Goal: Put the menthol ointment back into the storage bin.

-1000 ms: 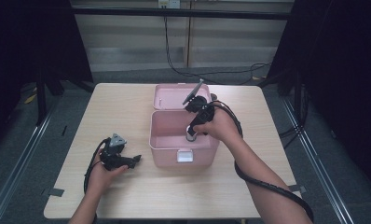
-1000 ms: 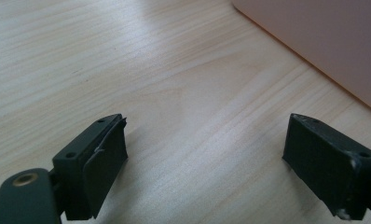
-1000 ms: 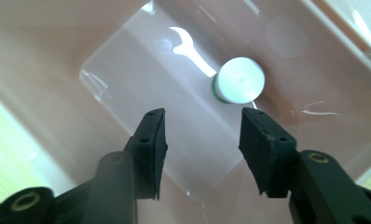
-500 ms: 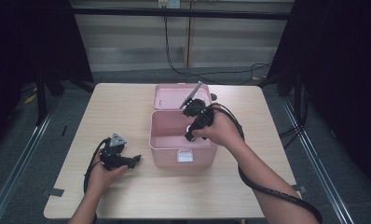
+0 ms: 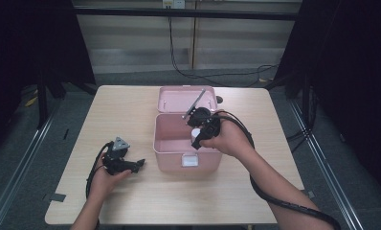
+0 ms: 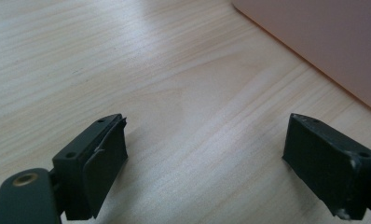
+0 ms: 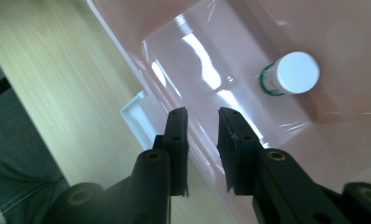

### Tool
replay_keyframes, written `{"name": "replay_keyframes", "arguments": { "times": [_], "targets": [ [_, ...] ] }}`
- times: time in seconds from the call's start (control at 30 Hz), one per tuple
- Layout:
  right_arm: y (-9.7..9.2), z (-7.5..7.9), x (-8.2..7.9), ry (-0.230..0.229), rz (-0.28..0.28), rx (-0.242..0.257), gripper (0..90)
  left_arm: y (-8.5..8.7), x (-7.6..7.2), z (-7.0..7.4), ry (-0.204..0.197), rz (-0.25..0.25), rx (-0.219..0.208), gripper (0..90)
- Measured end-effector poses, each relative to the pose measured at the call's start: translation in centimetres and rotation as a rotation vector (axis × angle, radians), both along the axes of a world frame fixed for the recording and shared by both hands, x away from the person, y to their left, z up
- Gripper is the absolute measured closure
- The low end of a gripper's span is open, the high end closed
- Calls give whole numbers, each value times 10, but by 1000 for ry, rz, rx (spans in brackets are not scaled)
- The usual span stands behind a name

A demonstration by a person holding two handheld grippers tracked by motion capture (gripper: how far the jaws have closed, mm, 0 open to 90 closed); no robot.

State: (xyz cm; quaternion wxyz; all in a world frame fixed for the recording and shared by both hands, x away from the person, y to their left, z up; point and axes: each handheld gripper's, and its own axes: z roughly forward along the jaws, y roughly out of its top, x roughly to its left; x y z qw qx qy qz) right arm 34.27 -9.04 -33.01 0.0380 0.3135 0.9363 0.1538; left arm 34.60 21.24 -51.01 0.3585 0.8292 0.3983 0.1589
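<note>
Table point(image 5: 131, 110), pink box point(image 5: 172, 143), white-capped bottle point(image 7: 293, 73) inside

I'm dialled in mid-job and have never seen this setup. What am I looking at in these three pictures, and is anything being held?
A person works hand-held two-jaw grippers at a wooden table. The high view looks down from above; the other two cameras ride on the grippers. The left gripper rests on the table, jaws wide apart, holding nothing. The right gripper hovers over an open pink box; its jaws have just been closing, nothing between them. A white-capped bottle stands inside the box.
</note>
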Motion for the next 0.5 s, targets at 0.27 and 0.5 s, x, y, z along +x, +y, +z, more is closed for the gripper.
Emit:
{"name": "replay_keyframes", "arguments": {
  "times": [0.27,0.5],
  "targets": [
    [3,-2,-7,44,34,-4,900,0,0,0,1,1,1,125],
    [6,-8,-10,87,58,6,900,0,0,0,1,0,0,125]
  ]
}}
